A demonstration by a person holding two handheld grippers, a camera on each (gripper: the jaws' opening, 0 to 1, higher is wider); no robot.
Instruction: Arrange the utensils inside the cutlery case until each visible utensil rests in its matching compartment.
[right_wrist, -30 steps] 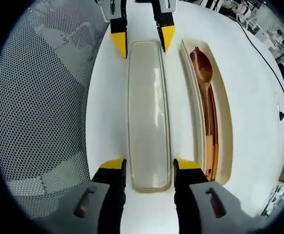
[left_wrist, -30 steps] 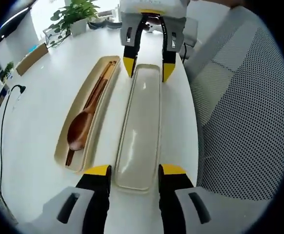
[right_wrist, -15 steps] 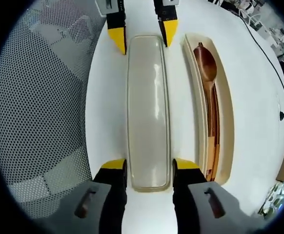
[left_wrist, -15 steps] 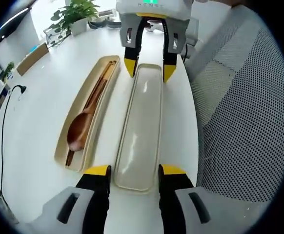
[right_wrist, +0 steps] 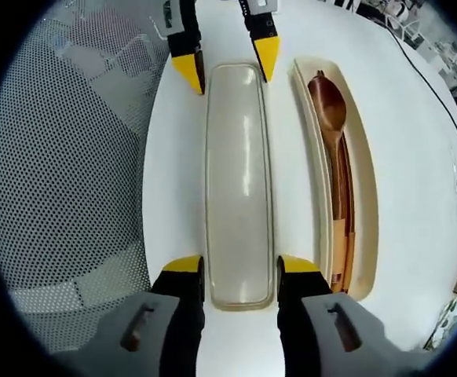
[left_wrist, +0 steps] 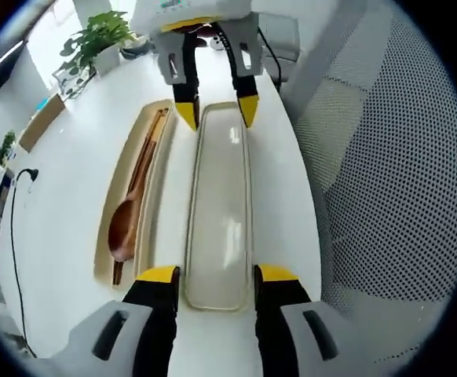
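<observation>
So there's a white counter (left_wrist: 56, 204) with a grey mesh office chair (left_wrist: 385, 181) pulled up right beside it. On it sits a long beige cutlery case (right_wrist: 362, 196), open, with a brown wooden spoon (right_wrist: 328, 106) and wooden chopsticks (right_wrist: 343, 208) lying inside. Just beside the case lies its long translucent lid (right_wrist: 239, 181). The left tongs (left_wrist: 207, 275) straddle one end of the lid, jaws spread at its edges, and the right tongs (right_wrist: 239, 265) do the same at the other end.
</observation>
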